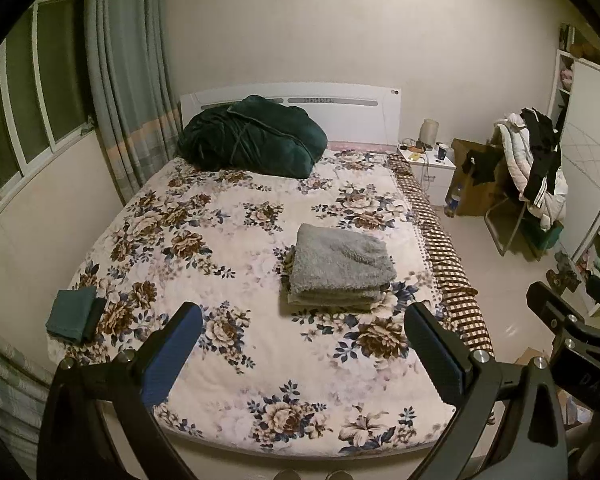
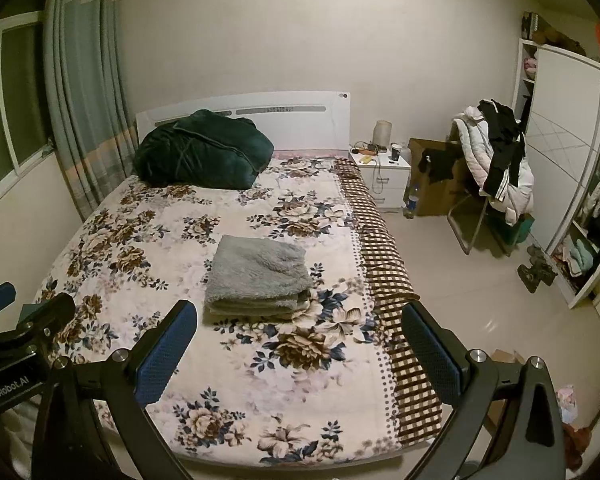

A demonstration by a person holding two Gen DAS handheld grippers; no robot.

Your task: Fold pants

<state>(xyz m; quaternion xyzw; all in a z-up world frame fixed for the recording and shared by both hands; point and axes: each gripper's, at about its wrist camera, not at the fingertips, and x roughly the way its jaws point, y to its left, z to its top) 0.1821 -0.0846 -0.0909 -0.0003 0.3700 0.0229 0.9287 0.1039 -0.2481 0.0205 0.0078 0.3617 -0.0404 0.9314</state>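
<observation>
Your grey pants (image 1: 340, 270) lie folded in a neat stack on the bed (image 1: 227, 360), toward its checkered side, so with your left gripper (image 1: 304, 354) and right gripper (image 2: 300, 350) both wide and empty, little seems left.

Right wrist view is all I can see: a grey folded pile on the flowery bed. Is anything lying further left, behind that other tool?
Observer: Yes. The left wrist view shows a small teal folded cloth at the left edge of the bed.
Operator: Is the left tool holding anything?
Observer: No. The left tool is open and empty, with its fingers pointing towards the grey folded pile.
</observation>
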